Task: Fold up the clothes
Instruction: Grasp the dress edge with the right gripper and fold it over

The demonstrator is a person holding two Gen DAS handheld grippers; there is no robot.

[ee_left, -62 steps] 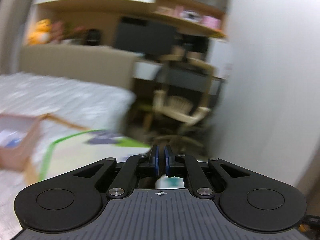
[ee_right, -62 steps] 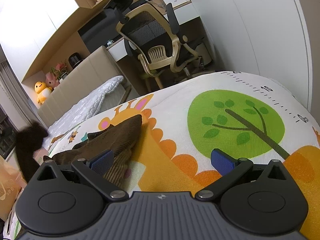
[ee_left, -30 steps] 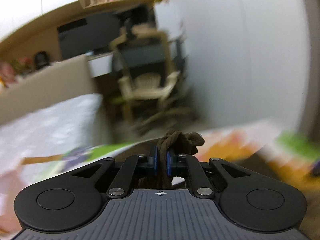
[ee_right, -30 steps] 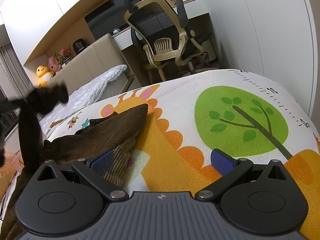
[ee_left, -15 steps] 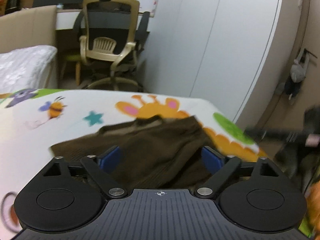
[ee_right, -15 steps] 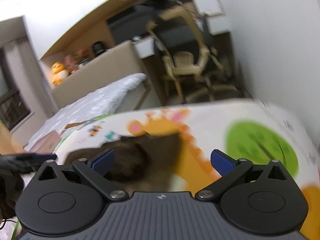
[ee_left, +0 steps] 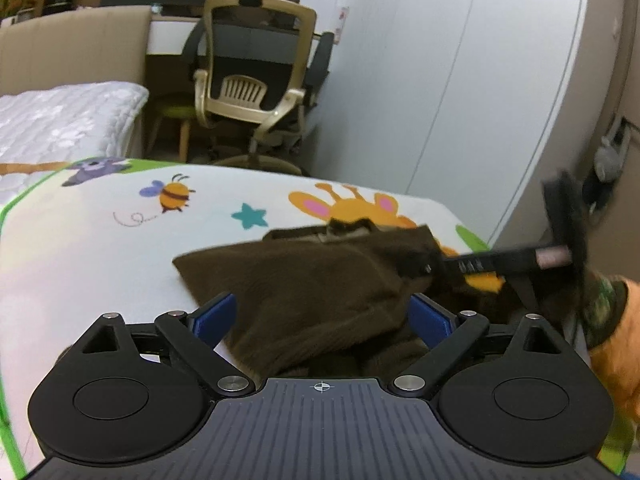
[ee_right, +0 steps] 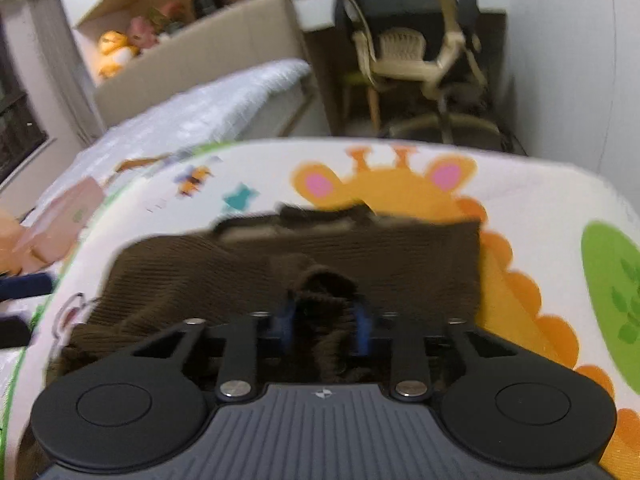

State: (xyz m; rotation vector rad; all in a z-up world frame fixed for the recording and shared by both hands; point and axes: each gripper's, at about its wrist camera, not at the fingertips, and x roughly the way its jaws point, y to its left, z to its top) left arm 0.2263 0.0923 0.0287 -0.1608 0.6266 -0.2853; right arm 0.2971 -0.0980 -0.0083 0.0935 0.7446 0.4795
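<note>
A dark brown knitted garment (ee_left: 312,280) lies partly folded on a cartoon-printed play mat (ee_left: 120,240). My left gripper (ee_left: 322,318) is open, its blue pads on either side of the garment's near part, holding nothing. My right gripper (ee_right: 322,320) is closed around a bunched fold of the brown garment (ee_right: 280,256) at its near edge. The right gripper also shows in the left wrist view (ee_left: 500,260), blurred, at the garment's right side.
The mat (ee_right: 540,208) shows a giraffe, a bee, a star and a green tree. Beyond its far edge stand an office chair (ee_left: 256,80), a bed with a white quilt (ee_left: 60,116) and white wardrobe doors (ee_left: 460,80). A pinkish box (ee_right: 60,216) lies at the left.
My left gripper let go of the garment and opened, then dropped low over it. My right gripper swung left over the garment and closed on a fold of it.
</note>
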